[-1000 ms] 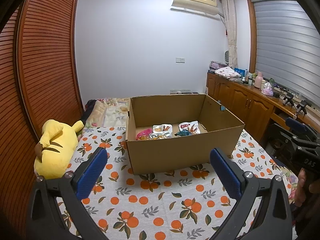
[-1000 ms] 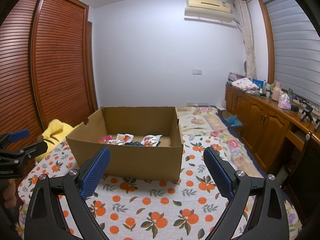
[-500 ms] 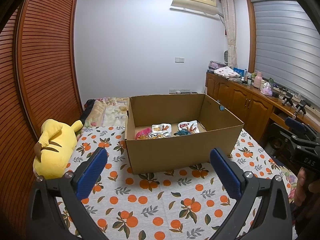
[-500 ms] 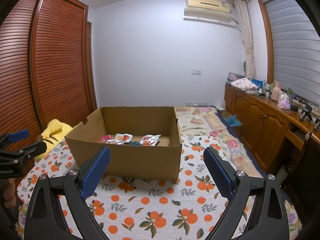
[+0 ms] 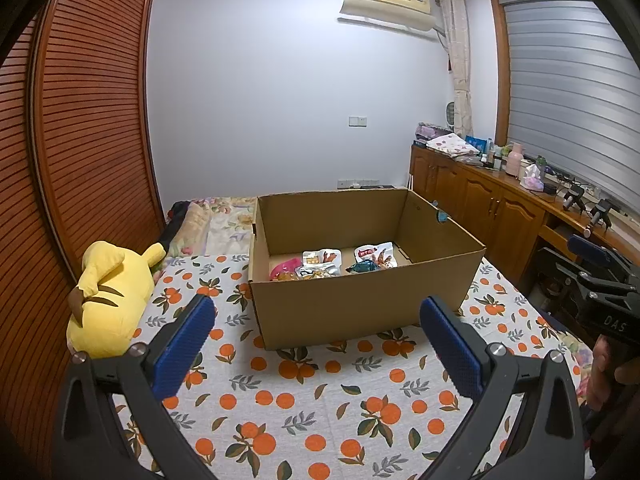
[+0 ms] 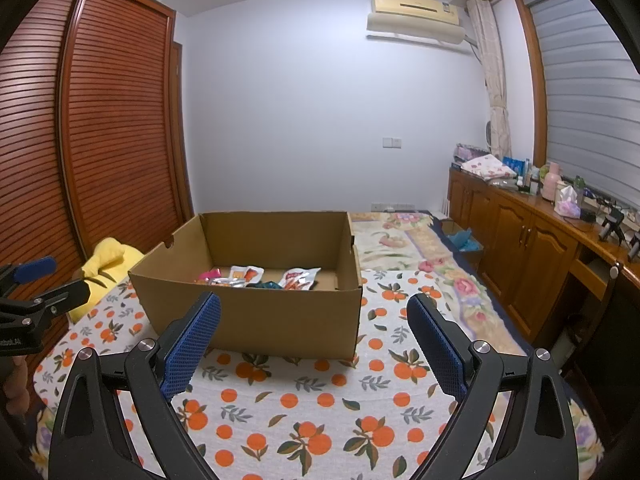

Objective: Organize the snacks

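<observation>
Both tools hang spread wide and hold nothing: the left hand-held gripper (image 5: 316, 312) and the right hand-held gripper (image 6: 314, 312) each aim over the orange-print bedspread (image 5: 304, 396) at the open cardboard box (image 5: 360, 300), their blue pads (image 5: 182, 346) well short of its near wall. The box sits on the bed toward the far edge of the bedspread, its long axis running across the bed, from the wardrobe side to the cabinet side, open top up.

On the box floor lie the snack packets (image 5: 332, 262) — clustered against the near wall, left of centre in the left wrist view. A white-and-red packet (image 5: 374, 254) lies flat with its length pointing toward the far wall; a white one with orange print (image 5: 320, 257) sits just beside it, a pink one (image 5: 282, 270) at the left end and a teal one (image 5: 362, 267) nearer. Their lower halves are cut off by the near wall, and the printing is too small to read.

A yellow plush toy (image 5: 106, 292) lies along the left edge of the bed beside the slatted wardrobe (image 5: 80, 140); from the right wrist it is mostly hidden behind the other tool. A wooden cabinet (image 6: 520, 248) lines the right wall.
</observation>
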The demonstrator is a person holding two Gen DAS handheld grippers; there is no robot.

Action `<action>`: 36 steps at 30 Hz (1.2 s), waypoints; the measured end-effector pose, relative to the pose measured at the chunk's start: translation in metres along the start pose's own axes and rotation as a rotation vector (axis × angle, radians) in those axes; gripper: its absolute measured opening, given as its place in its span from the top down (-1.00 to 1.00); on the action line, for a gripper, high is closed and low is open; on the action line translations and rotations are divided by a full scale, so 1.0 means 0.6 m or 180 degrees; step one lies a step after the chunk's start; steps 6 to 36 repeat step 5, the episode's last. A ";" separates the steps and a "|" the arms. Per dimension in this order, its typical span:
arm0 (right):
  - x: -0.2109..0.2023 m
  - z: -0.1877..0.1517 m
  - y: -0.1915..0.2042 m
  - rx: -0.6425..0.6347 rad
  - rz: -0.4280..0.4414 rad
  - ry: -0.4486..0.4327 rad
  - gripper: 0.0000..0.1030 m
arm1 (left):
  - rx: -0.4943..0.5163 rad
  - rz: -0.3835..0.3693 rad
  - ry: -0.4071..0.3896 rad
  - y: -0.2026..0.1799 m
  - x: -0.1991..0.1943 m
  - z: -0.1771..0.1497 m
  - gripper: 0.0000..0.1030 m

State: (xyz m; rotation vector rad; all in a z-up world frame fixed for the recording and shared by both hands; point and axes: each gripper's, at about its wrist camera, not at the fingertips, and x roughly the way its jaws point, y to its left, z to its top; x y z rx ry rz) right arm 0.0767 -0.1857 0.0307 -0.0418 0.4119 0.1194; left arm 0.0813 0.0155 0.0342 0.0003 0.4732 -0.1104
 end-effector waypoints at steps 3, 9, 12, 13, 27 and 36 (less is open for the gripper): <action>0.000 0.000 0.000 0.0003 0.0000 0.0006 -0.87 | 0.0007 -0.0001 0.0004 0.000 0.000 0.000 -1.00; 0.000 0.001 0.000 0.0003 0.0004 0.0004 -0.87 | 0.0000 -0.0007 -0.0001 0.000 0.000 0.000 -1.00; 0.000 0.001 0.000 0.0003 0.0004 0.0004 -0.87 | 0.0000 -0.0007 -0.0001 0.000 0.000 0.000 -1.00; 0.000 0.001 0.000 0.0003 0.0004 0.0004 -0.87 | 0.0000 -0.0007 -0.0001 0.000 0.000 0.000 -1.00; 0.000 0.001 0.000 0.0003 0.0004 0.0004 -0.87 | 0.0000 -0.0007 -0.0001 0.000 0.000 0.000 -1.00; 0.000 0.001 0.000 0.0003 0.0004 0.0004 -0.87 | 0.0000 -0.0007 -0.0001 0.000 0.000 0.000 -1.00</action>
